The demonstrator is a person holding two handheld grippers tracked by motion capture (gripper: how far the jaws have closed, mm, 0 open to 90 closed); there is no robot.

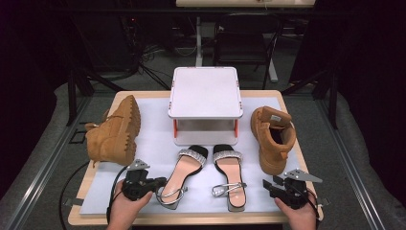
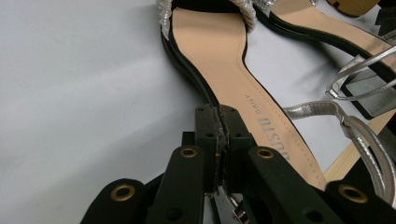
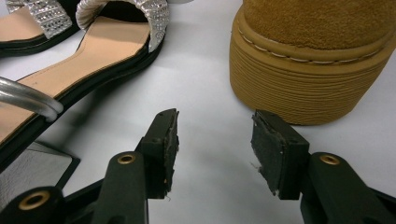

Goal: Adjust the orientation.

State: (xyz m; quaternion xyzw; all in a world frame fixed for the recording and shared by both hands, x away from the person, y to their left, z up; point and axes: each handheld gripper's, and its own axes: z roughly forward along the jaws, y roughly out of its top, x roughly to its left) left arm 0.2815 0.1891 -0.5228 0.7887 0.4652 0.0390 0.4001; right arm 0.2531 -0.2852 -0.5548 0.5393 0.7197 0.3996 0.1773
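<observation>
A pair of black sandals with silver bands lies at the front of the table: the left sandal point(image 1: 184, 175) point(image 2: 219, 56) and the right sandal point(image 1: 230, 172) point(image 3: 93, 56). My left gripper point(image 1: 162, 182) point(image 2: 219, 135) is at the left sandal's heel. Its pads are pressed together, and a bit of silver strap buckle point(image 2: 235, 211) shows just below them. My right gripper point(image 1: 269, 184) point(image 3: 215, 154) stands open over the white mat, with nothing between its pads. It is between the right sandal and a tan boot point(image 1: 273, 139) point(image 3: 317, 70).
A second tan boot point(image 1: 115, 132) lies on its side at the left. A white two-level rack point(image 1: 205, 93) stands at the back centre. A white mat point(image 1: 153, 139) covers the wooden table. The table's front edge point(image 1: 191, 220) runs close to both hands.
</observation>
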